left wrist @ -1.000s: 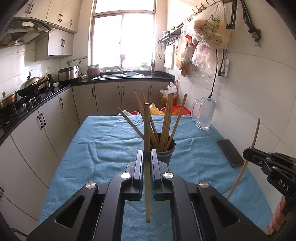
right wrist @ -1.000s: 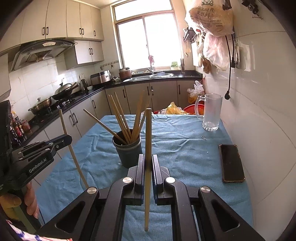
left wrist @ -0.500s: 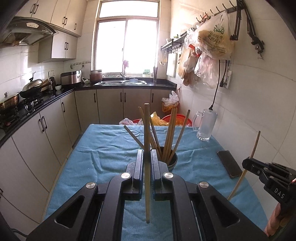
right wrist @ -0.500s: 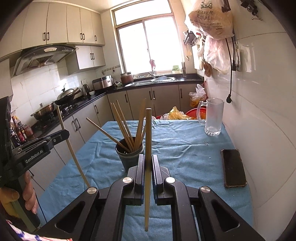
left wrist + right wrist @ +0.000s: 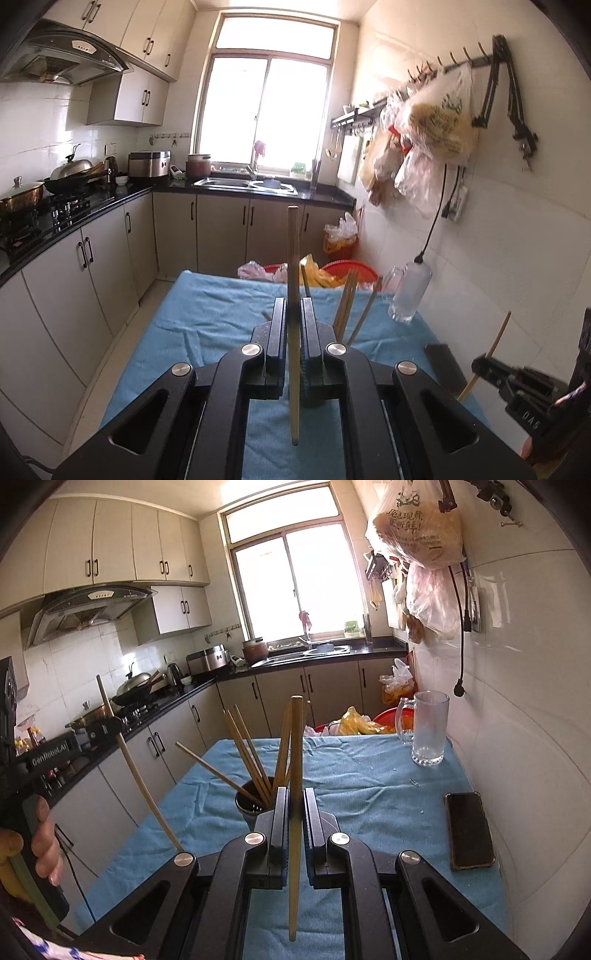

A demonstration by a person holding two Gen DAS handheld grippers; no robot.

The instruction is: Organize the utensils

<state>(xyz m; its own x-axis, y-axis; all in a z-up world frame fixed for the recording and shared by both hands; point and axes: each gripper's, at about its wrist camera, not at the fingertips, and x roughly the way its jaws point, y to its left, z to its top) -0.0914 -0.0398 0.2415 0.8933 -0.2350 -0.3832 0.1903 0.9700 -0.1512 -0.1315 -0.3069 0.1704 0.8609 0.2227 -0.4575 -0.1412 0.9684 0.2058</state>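
Each of our grippers clamps one chopstick above the blue-clothed table.

At frame centre, our left gripper point(image 5: 294, 325) pinches an upright chopstick point(image 5: 292, 280); it hides most of the cup. Our right gripper point(image 5: 294, 808) is closed on its own chopstick point(image 5: 295, 753). Only the right view clearly shows the dark cup point(image 5: 253, 805) of chopsticks, mid-frame, with the glass mug point(image 5: 428, 731) and phone point(image 5: 469, 830) at right on the cloth point(image 5: 369, 794).
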